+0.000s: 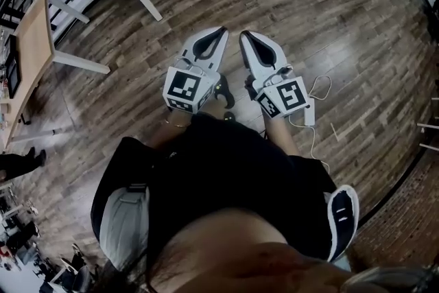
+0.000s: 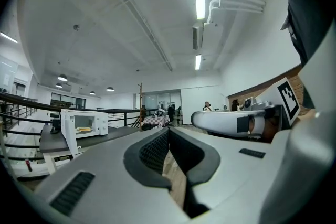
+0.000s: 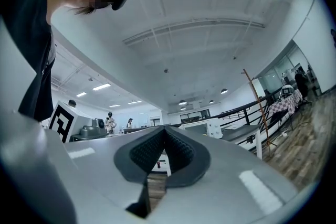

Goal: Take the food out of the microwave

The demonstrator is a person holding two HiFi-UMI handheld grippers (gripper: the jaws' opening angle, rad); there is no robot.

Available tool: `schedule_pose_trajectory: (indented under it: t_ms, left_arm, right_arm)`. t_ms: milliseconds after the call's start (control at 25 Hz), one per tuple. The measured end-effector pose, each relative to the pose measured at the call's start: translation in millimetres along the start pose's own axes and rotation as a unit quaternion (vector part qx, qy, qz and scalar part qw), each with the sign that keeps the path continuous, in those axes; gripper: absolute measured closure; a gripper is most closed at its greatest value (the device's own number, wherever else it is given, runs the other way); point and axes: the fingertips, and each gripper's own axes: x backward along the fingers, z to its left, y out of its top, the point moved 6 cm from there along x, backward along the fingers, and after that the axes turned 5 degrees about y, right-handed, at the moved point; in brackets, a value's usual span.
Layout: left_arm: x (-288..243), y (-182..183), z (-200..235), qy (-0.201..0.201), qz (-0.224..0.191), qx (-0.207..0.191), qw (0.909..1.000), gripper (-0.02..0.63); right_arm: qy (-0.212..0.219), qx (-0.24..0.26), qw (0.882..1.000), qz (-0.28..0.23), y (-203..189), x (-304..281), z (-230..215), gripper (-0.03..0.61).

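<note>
A: Food (image 2: 83, 129), yellow and flat: where is it?

B: Inside the white box-shaped microwave oven (image 2: 88, 123), far off at the left of the left gripper view. It is tiny there. It looks to lie on a pale plate, though I wouldn't swear to that.

A: And the oven's door?

B: The white microwave door (image 2: 68, 132) stands swung open at the oven's left side. The oven sits on a dark tabletop (image 2: 52, 141) with white legs.

A: Where are the grippers?

B: Both are well apart from the oven. In the head view the left gripper (image 1: 221, 32) and the right gripper (image 1: 245, 36) are held just beside each other, in front of the person's black top (image 1: 226, 161) and above the brown wood-plank floor (image 1: 343, 38).

A: Holding anything?

B: No. Each gripper's own view shows its black ribbed pads (image 2: 153, 150) pressed together at the tips, clenched on nothing, with only a sliver of floor showing through the gap behind them.
</note>
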Motion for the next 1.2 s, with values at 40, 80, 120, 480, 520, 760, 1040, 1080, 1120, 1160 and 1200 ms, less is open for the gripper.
schedule_pose_trajectory:
  t_ms: [40, 80, 120, 480, 520, 760, 1040, 1080, 1120, 1160, 1200]
  left_arm:
    - [-5, 1, 2, -0.001, -0.002, 0.001, 1.0000, 0.607]
    - [-10, 3, 4, -0.002, -0.005, 0.000, 1.0000, 0.607]
    - [-14, 3, 6, -0.002, -0.007, -0.002, 1.0000, 0.606]
    - [-52, 0, 37, 0.012, -0.006, -0.002, 0.9999, 0.607]
    - [-57, 0, 41, 0.013, -0.007, -0.002, 0.9999, 0.606]
    - [-87, -8, 66, 0.014, -0.005, 0.003, 0.9999, 0.606]
    - [-129, -8, 81, 0.000, -0.003, 0.011, 0.9999, 0.607]
    - [-133, -8, 84, 0.000, -0.004, 0.011, 0.9999, 0.607]
    - [-137, -7, 87, 0.001, -0.005, 0.011, 0.9999, 0.607]
    - [-140, -7, 91, 0.003, -0.005, 0.012, 0.9999, 0.607]
    - [-142, -7, 94, 0.006, -0.006, 0.013, 0.9999, 0.607]
  right_arm:
    - [0.000, 0.000, 1.000, -0.001, 1, -2, -3, 0.581]
    - [0.000, 0.000, 1.000, -0.001, 1, -4, -7, 0.581]
    - [0.000, 0.000, 1.000, -0.001, 0, -6, -11, 0.581]
    - [0.012, 0.000, 1.000, 0.003, -4, -43, -49, 0.581]
    - [0.014, 0.000, 1.000, 0.004, -5, -48, -54, 0.581]
    - [0.016, 0.000, 1.000, 0.014, -14, -75, -80, 0.581]
    - [0.013, 0.006, 1.000, 0.026, -12, -96, -116, 0.581]
    - [0.012, 0.005, 1.000, 0.027, -12, -100, -120, 0.581]
    - [0.012, 0.003, 1.000, 0.028, -12, -104, -124, 0.581]
    - [0.012, 0.000, 0.999, 0.030, -13, -108, -128, 0.581]
    - [0.013, -0.003, 0.999, 0.031, -14, -112, -131, 0.581]
